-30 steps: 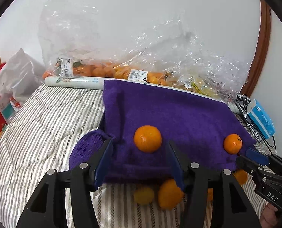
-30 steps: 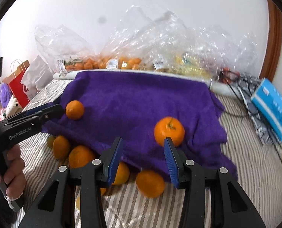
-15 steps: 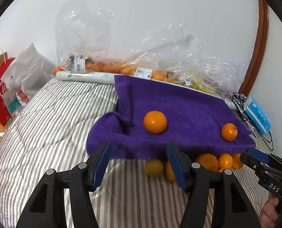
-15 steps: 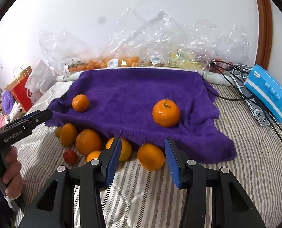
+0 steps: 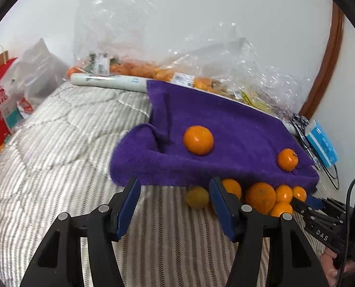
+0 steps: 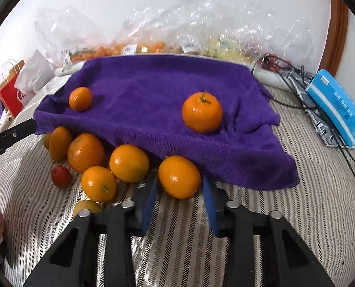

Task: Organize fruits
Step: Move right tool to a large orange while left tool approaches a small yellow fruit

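The mandarin that we are working on sits between the blue pads of our right gripper, on the striped bedcover just at the near edge of the purple towel. The jaws are closing on it; the pads stand at its two sides, and we cannot tell whether they press it yet. To the left of this gripper a cluster of mandarins lies along the towel's edge, with a small red fruit at its outer side and a yellowish fruit nearest to us. Beyond the gripper, on the towel, rest a stemmed mandarin ahead and slightly right, and a smaller mandarin far to the left.

Our left gripper hangs part open over bare bedcover, nothing between its pads. The towel's edge runs just ahead of its tips, and a dull yellow-orange fruit lies just inside its right finger. Far ahead of both grippers, clear plastic bags of fruit lean against the wall. Off to the right of the right gripper lies a blue box among black cables.
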The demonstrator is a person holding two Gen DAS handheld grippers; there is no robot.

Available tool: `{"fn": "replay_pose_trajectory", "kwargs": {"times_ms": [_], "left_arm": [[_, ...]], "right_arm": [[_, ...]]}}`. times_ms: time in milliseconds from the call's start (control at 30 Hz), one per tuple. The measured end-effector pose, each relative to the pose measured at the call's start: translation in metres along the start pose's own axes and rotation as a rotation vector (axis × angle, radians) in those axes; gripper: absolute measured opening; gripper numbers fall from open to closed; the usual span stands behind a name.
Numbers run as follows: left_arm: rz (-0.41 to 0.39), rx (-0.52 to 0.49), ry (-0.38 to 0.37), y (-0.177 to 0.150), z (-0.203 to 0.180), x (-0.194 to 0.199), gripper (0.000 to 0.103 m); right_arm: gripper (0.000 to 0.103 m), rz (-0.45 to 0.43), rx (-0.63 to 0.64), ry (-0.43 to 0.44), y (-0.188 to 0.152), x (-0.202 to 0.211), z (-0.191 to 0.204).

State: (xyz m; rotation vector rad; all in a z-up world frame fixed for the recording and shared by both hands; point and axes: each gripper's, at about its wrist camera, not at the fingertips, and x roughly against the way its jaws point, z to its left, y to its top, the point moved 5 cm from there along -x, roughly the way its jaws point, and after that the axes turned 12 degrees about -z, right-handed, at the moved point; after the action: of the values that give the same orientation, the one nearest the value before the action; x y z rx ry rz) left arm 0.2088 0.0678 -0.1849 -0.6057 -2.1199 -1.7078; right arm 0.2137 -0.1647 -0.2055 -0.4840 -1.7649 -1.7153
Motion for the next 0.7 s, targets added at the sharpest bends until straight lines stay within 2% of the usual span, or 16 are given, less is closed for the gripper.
{"fn": "replay_pose_trajectory", "kwargs": {"times_ms": [100,233,300,400,567,700], "left_arm": [[0.026,0.0,-0.043,-0.003,-0.005,-0.003,0.058],[0.066,0.002,-0.042,-0.008,-0.005,-0.01,0.058],[0.086,-0.004,-0.013,-0.012,-0.004,-0.015,0.055],[0.107,-0.008,-0.024,-0.013,-0.006,-0.019,0.051],[0.138,-0.07,-0.009,-0.015,-0.015,-0.029,0.041],[0.154,-0.185,0.04,-0.016,-0.026,-0.037,0.034]], "right_arm": [[0.034,-0.03,-0.007,0.007,0.002,0.005,-0.001],[0.034,-0.067,-0.008,0.004,0.004,0.013,-0.003],[0.034,-0.058,-0.013,0.009,0.003,0.013,-0.003],[0.034,-0.039,-0.011,0.016,0.001,0.01,-0.001],[0.034,-0.02,0.018,0.016,-0.002,0.008,0.005],[0.035,-0.003,0.003,0.022,-0.004,0.005,0.003]]}}
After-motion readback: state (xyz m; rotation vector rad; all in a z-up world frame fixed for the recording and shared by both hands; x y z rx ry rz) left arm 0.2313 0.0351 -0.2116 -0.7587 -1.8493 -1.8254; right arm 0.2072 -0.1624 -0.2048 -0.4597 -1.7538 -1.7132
